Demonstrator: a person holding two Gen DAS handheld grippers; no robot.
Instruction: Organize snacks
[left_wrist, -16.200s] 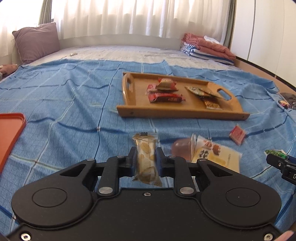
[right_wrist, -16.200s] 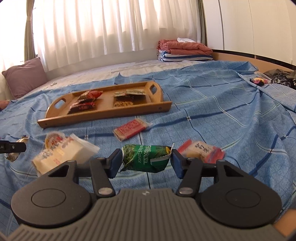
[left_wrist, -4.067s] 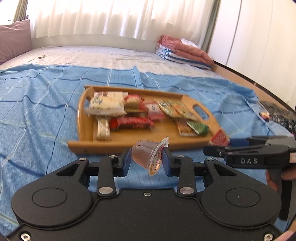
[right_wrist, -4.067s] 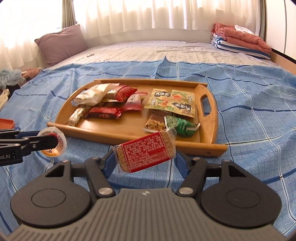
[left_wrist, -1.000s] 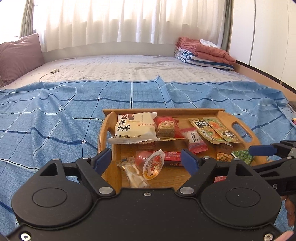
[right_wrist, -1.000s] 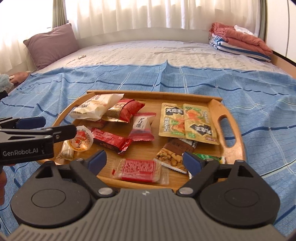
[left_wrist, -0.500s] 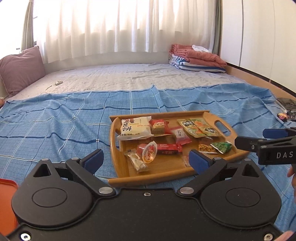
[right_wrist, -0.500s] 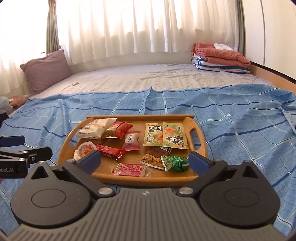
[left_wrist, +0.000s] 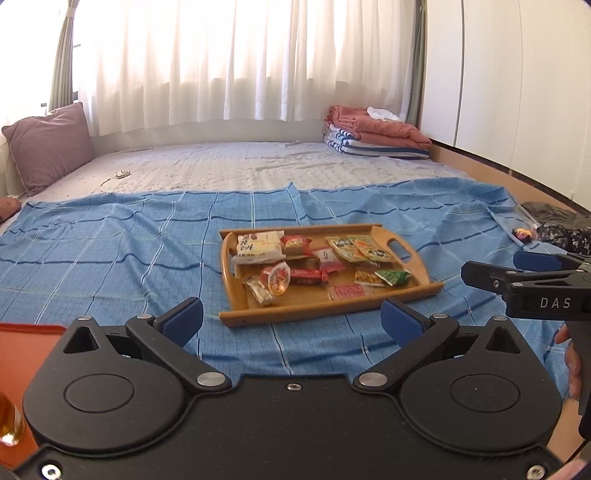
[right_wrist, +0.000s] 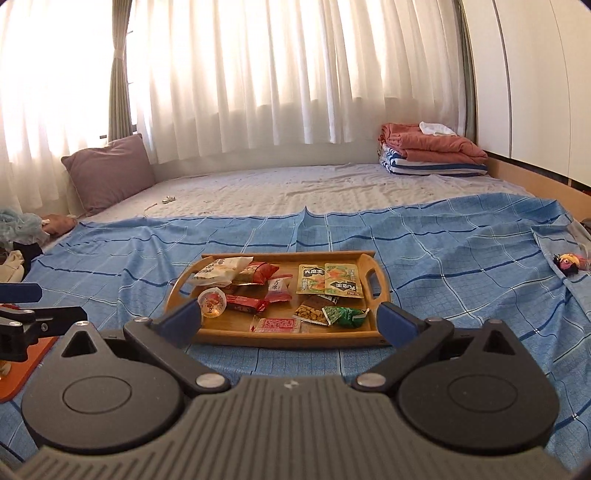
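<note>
A wooden tray (left_wrist: 325, 315) lies on the blue checked blanket (left_wrist: 110, 258) with several snacks in it. Among them are a jelly cup (left_wrist: 277, 278), a flat red packet (left_wrist: 347, 292), a green packet (left_wrist: 393, 277) and a big white pack (left_wrist: 258, 243). My left gripper (left_wrist: 291, 317) hangs well short of the tray, its jaws opening with nothing between them. My right gripper (right_wrist: 290, 317) is open and empty, also back from the tray (right_wrist: 288, 338). Each gripper shows at the edge of the other's view: the right gripper (left_wrist: 491, 266), the left gripper (right_wrist: 55, 302).
An orange tray (left_wrist: 26, 343) lies at the near left. A purple pillow (left_wrist: 48, 144) is at the far left and folded blankets (left_wrist: 373, 136) at the far right. Dark clothes and a small toy (left_wrist: 522, 233) sit at the right edge of the bed.
Both grippers have pulled back and up from the tray, which now looks smaller and farther. The left jaws have spread wider. The jelly cup and red packet stay in the tray.
</note>
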